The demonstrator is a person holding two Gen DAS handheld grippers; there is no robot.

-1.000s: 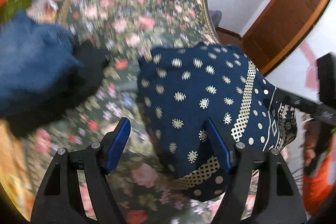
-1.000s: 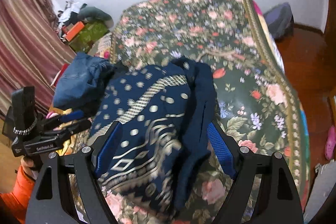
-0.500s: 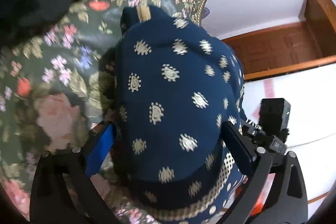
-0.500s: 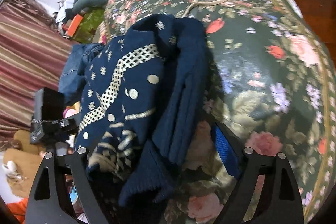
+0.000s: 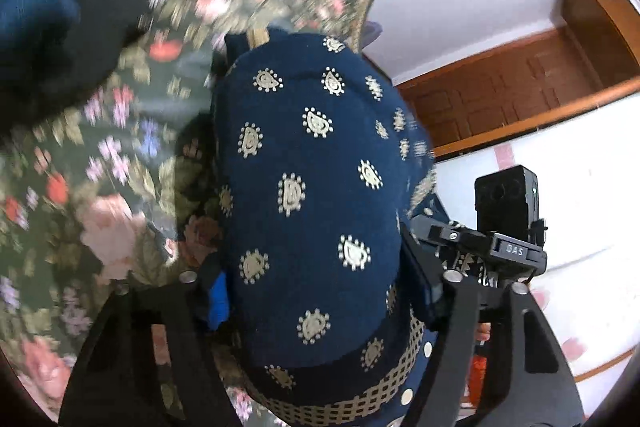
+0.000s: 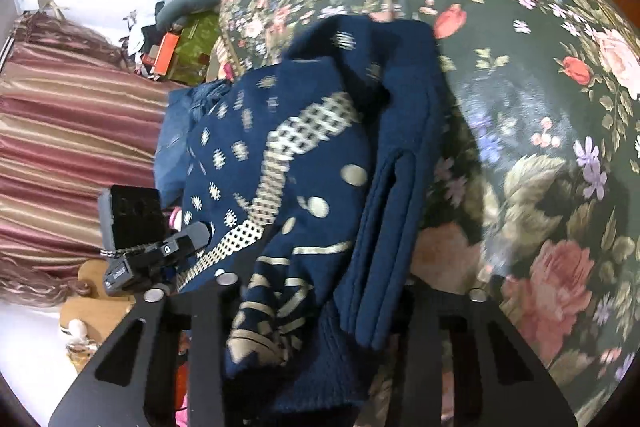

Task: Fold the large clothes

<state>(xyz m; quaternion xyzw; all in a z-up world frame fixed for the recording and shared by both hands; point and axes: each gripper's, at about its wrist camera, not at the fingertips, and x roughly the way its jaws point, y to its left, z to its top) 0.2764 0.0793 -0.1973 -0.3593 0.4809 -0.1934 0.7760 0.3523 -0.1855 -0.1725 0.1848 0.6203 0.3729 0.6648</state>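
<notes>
A folded navy garment with gold paisley print [image 5: 312, 187] lies at the near edge of the floral bed [image 5: 100, 163]. My left gripper [image 5: 316, 291] has closed its jaws around one end of the bundle, which fills the gap between the blue pads [image 5: 218, 297]. My right gripper [image 6: 316, 307] clamps the other end of the same garment [image 6: 304, 179], where the checked gold border and plain navy folds show. Each gripper appears in the other's view: the right one shows in the left wrist view [image 5: 504, 251], and the left one in the right wrist view [image 6: 152, 251].
A blue denim garment over dark cloth [image 5: 44, 3] lies on the bed at the far left. A striped curtain [image 6: 60, 155] and clutter [image 6: 176, 43] stand beside the bed. A wooden door [image 5: 520, 87] and white wall are at the right.
Both grippers moved in over the garment's ends and closed their jaws on it. The bundle has bunched up and lifted toward the cameras.
</notes>
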